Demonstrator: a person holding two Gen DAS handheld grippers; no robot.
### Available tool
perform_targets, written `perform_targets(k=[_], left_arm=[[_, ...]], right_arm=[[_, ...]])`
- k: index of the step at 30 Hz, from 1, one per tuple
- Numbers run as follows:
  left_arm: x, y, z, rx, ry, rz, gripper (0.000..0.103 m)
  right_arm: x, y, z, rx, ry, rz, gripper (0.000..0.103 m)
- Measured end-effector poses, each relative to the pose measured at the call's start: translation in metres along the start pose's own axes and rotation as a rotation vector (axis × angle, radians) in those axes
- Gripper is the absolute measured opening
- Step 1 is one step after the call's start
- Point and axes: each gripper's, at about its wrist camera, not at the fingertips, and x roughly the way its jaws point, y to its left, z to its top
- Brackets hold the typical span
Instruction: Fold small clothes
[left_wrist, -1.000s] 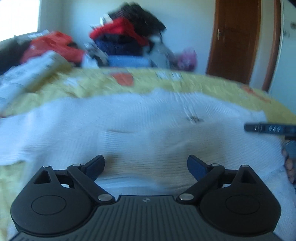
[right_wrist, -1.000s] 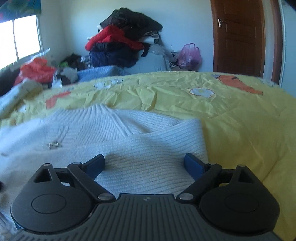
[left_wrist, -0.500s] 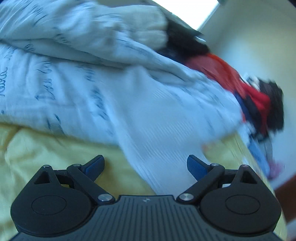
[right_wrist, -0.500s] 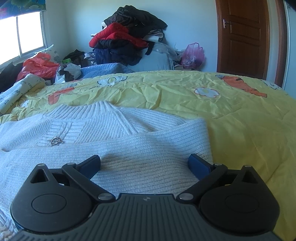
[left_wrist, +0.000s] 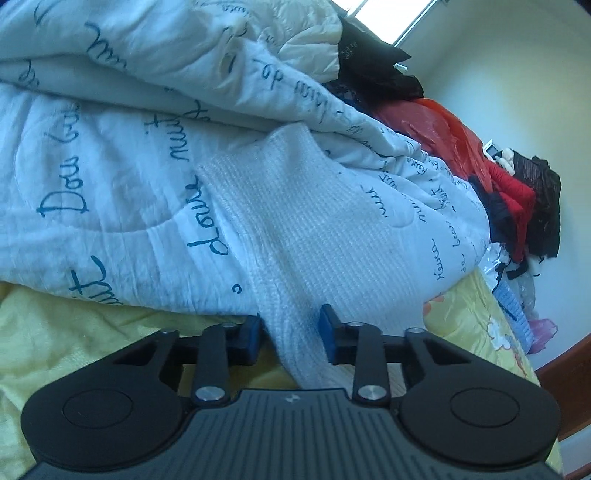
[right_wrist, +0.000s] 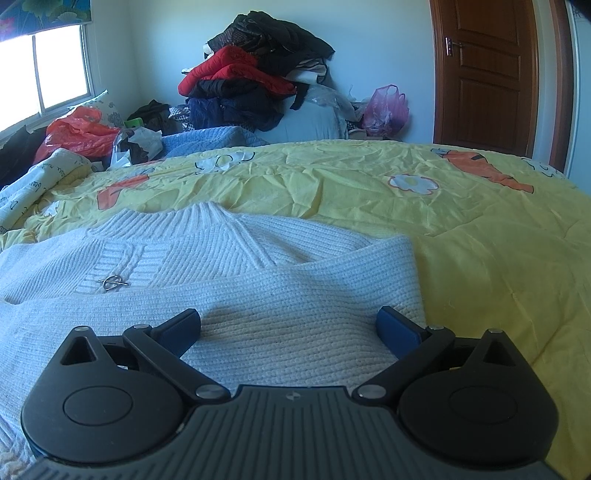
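Note:
A white knit sweater (right_wrist: 229, 266) lies flat on the yellow bedspread (right_wrist: 461, 206), its right sleeve folded across the chest and a small metal pin (right_wrist: 112, 282) on its front. My right gripper (right_wrist: 290, 326) is open and hovers just above the folded sleeve. In the left wrist view the sweater's other sleeve (left_wrist: 295, 221) lies stretched out over a white quilt with blue writing (left_wrist: 110, 155). My left gripper (left_wrist: 290, 332) is closed onto this sleeve near its lower end, the knit bunched between the blue pads.
A tall pile of red, black and navy clothes (right_wrist: 255, 77) stands beyond the bed's far edge. A red plastic bag (right_wrist: 81, 133) and blue blanket (right_wrist: 207, 140) lie at the far left. A brown door (right_wrist: 484, 74) is at the right.
My left gripper swung from over the sweater's body to the left sleeve by the quilt and closed on it. My right gripper stayed open over the folded right sleeve, rising slightly.

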Motion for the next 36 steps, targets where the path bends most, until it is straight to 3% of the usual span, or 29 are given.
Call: perform_targets(k=[3,8,10,13,17,20,23,26,27,29,30,31,33,36], left_arm=[[-0.011,-0.004,0.004,-0.007,-0.022,0.002,0.019],[-0.029,-0.028,0.005,0.014,-0.075,0.052,0.015],[-0.04,-0.049,-0.002,0.063,-0.113,0.063,0.009],[-0.056,-0.09,-0.023,0.163,-0.151,0.02,0.009],[-0.084,-0.169,-0.082,0.472,-0.291,-0.037,0.008],[-0.106,-0.225,-0.168,0.831,-0.31,-0.164,0.009],[-0.125,-0.247,-0.266,1.18,-0.227,-0.335,0.01],[-0.132,-0.246,-0.33,1.373,-0.094,-0.402,0.013],[-0.138,-0.241,-0.343,1.396,-0.109,-0.396,0.019],[-0.149,-0.23,-0.346,1.371,-0.112,-0.417,0.044],[-0.154,-0.222,-0.34,1.322,-0.087,-0.446,0.073],[-0.158,-0.219,-0.335,1.279,-0.072,-0.47,0.095],[-0.164,-0.203,-0.317,1.151,-0.072,-0.518,0.097],[-0.15,-0.192,-0.298,0.962,0.023,-0.484,0.097]], right_arm=[[0.0,0.0,0.0,0.0,0.0,0.001,0.101],[-0.001,-0.001,0.0,0.008,-0.004,0.008,0.101],[-0.001,-0.001,0.001,0.012,-0.005,0.011,0.101],[-0.001,-0.002,0.0,0.016,-0.008,0.014,0.101],[-0.001,-0.002,0.0,0.018,-0.008,0.015,0.101],[-0.001,-0.003,0.0,0.026,-0.011,0.021,0.101],[-0.002,-0.004,0.0,0.035,-0.013,0.029,0.1],[-0.002,-0.006,0.0,0.044,-0.016,0.036,0.1],[-0.002,-0.007,0.0,0.049,-0.017,0.039,0.1],[-0.002,-0.007,0.0,0.052,-0.018,0.042,0.101],[-0.002,-0.007,0.0,0.053,-0.019,0.042,0.101],[-0.002,-0.007,0.0,0.055,-0.02,0.044,0.101],[-0.003,-0.008,-0.001,0.056,-0.021,0.046,0.101],[-0.004,-0.005,0.0,0.037,-0.017,0.03,0.101]])
